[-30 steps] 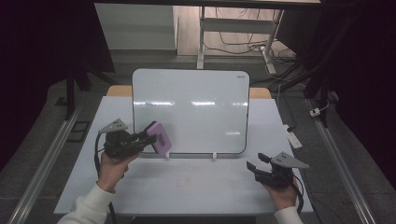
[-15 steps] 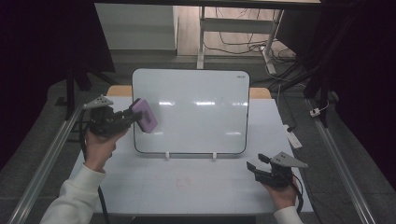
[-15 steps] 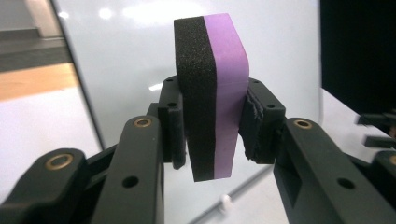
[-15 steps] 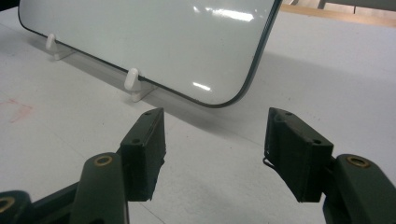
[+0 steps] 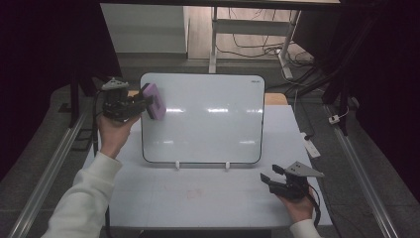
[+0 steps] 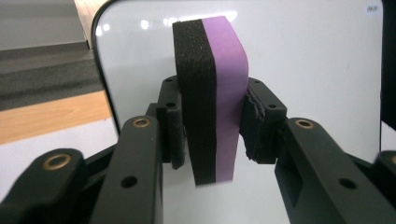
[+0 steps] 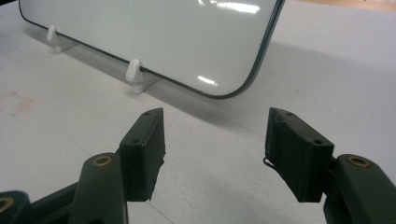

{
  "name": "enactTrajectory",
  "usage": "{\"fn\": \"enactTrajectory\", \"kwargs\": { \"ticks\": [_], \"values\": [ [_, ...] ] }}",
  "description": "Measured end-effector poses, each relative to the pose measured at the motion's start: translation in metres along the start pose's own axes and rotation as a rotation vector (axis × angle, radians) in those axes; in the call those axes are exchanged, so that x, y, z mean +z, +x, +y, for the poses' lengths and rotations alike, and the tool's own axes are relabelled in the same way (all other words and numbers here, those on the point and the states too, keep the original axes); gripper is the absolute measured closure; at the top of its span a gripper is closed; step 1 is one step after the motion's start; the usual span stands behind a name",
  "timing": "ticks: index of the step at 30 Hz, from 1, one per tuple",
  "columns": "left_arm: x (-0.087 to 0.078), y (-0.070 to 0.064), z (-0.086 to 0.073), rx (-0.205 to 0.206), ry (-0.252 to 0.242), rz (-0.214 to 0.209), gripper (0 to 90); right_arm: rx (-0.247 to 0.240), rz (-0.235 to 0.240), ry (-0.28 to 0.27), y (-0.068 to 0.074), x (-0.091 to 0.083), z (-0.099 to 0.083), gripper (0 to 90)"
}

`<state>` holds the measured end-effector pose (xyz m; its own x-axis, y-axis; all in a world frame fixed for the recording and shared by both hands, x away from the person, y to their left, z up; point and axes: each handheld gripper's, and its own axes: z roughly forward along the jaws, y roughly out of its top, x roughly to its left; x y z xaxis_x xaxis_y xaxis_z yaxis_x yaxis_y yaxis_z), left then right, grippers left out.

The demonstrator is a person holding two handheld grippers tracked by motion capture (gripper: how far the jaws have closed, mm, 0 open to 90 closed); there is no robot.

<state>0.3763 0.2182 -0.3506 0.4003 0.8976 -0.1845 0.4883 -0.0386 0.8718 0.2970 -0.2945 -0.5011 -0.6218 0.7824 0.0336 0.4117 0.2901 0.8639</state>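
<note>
A white whiteboard (image 5: pixel 203 119) stands upright on small white feet in the middle of the table. My left gripper (image 5: pixel 144 104) is raised at the board's upper left corner, shut on a purple and black eraser (image 5: pixel 154 101). The left gripper view has the eraser (image 6: pixel 215 102) upright between the jaws, right in front of the whiteboard (image 6: pixel 317 56). My right gripper (image 5: pixel 270 178) rests low at the front right of the table, open with nothing in it. From the right gripper view (image 7: pixel 212 149), the whiteboard's lower corner (image 7: pixel 187 42) lies ahead.
The table (image 5: pixel 208 198) has a faint reddish smudge (image 5: pixel 190 193) in front of the board. A small white object (image 5: pixel 311 146) lies at the right edge. Metal rails (image 5: pixel 49 168) run along both sides, and cables (image 5: pixel 247 44) lie on the floor beyond.
My left gripper has lifted the eraser from the board's lower left up to its upper left corner. The right gripper has stayed still.
</note>
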Motion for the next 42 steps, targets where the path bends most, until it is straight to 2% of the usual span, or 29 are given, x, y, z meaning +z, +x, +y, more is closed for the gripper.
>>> {"fn": "enactTrajectory", "kwargs": {
  "ticks": [6,9,12,14,18,21,24,27,32,33,38,42],
  "values": [
    [0.019,-0.008,0.014,0.013,-0.013,0.032,62.3,0.001,0.006,0.011,0.000,0.002,-0.001,37.1],
    [0.031,-0.009,0.019,0.021,-0.006,0.073,62.5,0.002,0.009,0.013,0.000,0.002,-0.001,37.0],
    [0.038,-0.011,0.019,0.036,-0.003,0.094,62.3,0.002,0.009,0.013,0.000,0.002,-0.001,36.9],
    [0.038,-0.015,0.019,0.059,-0.005,0.113,62.1,0.003,0.009,0.011,-0.001,0.001,-0.001,36.9],
    [0.041,-0.027,0.015,0.140,0.012,0.155,60.4,0.004,0.008,0.013,-0.001,0.002,-0.002,36.8],
    [0.043,-0.030,0.014,0.169,0.018,0.183,59.0,-0.001,0.006,0.013,0.000,0.002,-0.001,36.7],
    [0.041,-0.026,0.013,0.142,0.005,0.154,55.6,-0.001,0.003,0.010,0.000,0.001,0.000,36.7],
    [0.030,-0.019,0.010,0.105,-0.022,0.068,50.7,0.006,0.005,0.009,-0.001,0.000,-0.001,36.8],
    [0.011,-0.011,-0.006,0.084,-0.041,-0.037,45.0,0.019,0.007,0.011,-0.005,0.000,-0.002,36.8],
    [0.007,-0.010,-0.010,0.084,-0.042,-0.057,43.9,0.018,0.006,0.011,-0.005,0.000,-0.002,36.8],
    [-0.010,-0.008,-0.032,0.110,-0.029,-0.103,39.6,0.019,0.002,0.015,-0.007,0.000,-0.002,36.8],
    [-0.022,-0.006,-0.055,0.099,-0.016,-0.166,37.2,0.017,0.008,0.018,-0.009,0.000,-0.003,36.8]
  ]
}}
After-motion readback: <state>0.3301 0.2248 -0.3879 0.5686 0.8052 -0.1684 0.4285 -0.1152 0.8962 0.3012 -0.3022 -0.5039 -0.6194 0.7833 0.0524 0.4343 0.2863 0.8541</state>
